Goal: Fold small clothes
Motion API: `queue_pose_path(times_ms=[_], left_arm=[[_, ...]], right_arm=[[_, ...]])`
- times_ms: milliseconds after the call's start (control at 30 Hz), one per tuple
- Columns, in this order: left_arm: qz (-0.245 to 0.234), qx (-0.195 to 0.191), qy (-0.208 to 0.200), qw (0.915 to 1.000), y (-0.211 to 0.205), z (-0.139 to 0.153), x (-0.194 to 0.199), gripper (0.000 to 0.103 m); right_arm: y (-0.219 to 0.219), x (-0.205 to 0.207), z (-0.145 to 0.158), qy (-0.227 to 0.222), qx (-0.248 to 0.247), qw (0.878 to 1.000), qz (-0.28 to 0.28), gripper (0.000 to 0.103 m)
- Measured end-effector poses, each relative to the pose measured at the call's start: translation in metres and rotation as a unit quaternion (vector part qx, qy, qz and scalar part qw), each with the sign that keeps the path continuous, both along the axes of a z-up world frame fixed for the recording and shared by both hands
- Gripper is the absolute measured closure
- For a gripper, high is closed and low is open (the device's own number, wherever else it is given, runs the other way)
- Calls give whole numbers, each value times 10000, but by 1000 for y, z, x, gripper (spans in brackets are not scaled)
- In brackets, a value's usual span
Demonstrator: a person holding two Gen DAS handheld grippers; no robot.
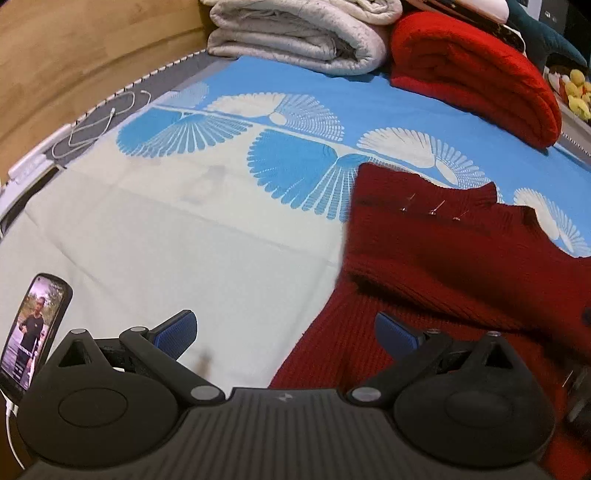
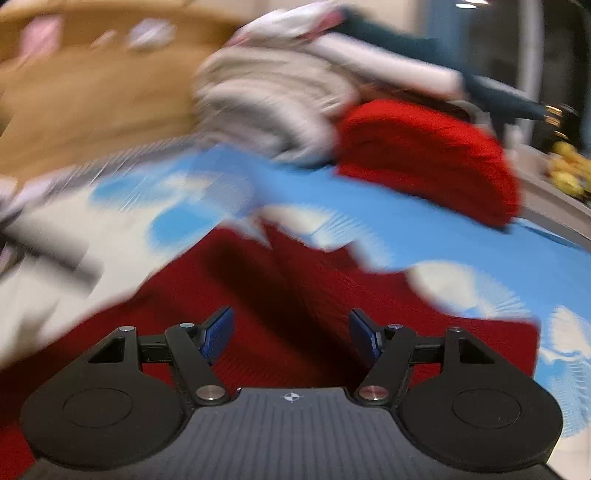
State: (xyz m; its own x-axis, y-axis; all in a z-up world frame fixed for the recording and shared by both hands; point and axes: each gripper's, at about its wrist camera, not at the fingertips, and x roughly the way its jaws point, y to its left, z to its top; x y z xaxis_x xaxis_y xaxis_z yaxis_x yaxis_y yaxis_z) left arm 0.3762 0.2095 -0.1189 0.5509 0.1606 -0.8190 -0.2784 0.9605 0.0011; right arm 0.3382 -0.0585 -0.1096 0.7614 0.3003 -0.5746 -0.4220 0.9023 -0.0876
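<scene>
A dark red ribbed knit garment (image 1: 443,266) with small snap buttons lies partly folded on the blue and white patterned bed sheet (image 1: 184,221), at the right of the left wrist view. My left gripper (image 1: 286,338) is open and empty, just above the garment's left edge. In the blurred right wrist view the same garment (image 2: 295,295) fills the lower middle. My right gripper (image 2: 291,334) is open and empty above it.
A folded grey quilt (image 1: 295,33) and a folded bright red blanket (image 1: 480,81) lie at the far side of the bed. A phone (image 1: 33,332) with a lit screen stands at the left, with a white cable (image 1: 92,125) beyond. A wooden headboard (image 1: 74,55) stands at the back left.
</scene>
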Motion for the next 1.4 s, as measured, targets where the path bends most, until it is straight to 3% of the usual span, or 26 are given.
queue_pose_path(times_ms=[67,167,300,400,533,567,667,767,833,900,933,1000,1100,1200,1267,1300,1400], left_arm=[[-12,-30,-27,10000,3,2,-2,0],[-27,-83,-32,10000,3,2,-3,0],[39,-202,-3,9998,3,1,-1,0],[10,-192,63,9998,-2,-3,1,0],[-91,-127,120,9998,-12,-6,2,0],[-109,-113,120,9998,-14,-7,2,0],[-167,-21,177,9997,-18,-11,3,0],[-163,39,238,9996,-17,-15,6,0],[-129,49,267,9995,-16,-17,8,0],[-119,76,324,9994,-17,-20,11,0],[-128,82,352,9993,-18,-21,13,0],[-170,73,386,9991,-19,-22,14,0],[-249,79,402,9988,-22,-24,13,0],[-247,75,382,9989,-25,-24,12,0],[-257,68,384,9989,-29,-24,12,0],[-278,82,390,9988,-31,-25,12,0],[-334,121,411,9985,-36,-26,12,0]], right_arm=[[-10,-8,-10,127,-177,9997,-119,33],[-54,-2,-5,369,54,9950,-930,32],[-125,-1,4,378,671,9707,-2275,32],[-152,-7,-9,263,830,9554,-2823,33],[-157,10,-23,95,536,9612,-2705,46],[-156,17,-23,128,525,9624,-2664,56],[-159,47,-20,192,659,9593,-2740,67],[-162,86,-18,191,455,9546,-2939,83],[-169,117,-35,489,365,9493,-3084,90],[-177,140,-65,1120,61,9396,-3235,99],[-178,142,-76,1067,-58,9390,-3270,100],[-172,140,-76,853,-274,9449,-3150,100],[-174,124,-59,751,110,9425,-3254,94],[-166,94,-41,685,370,9573,-2786,90],[-155,82,-44,868,174,9654,-2454,77],[-148,79,-52,979,-34,9676,-2329,75],[-135,75,-61,733,-489,9721,-2176,73]])
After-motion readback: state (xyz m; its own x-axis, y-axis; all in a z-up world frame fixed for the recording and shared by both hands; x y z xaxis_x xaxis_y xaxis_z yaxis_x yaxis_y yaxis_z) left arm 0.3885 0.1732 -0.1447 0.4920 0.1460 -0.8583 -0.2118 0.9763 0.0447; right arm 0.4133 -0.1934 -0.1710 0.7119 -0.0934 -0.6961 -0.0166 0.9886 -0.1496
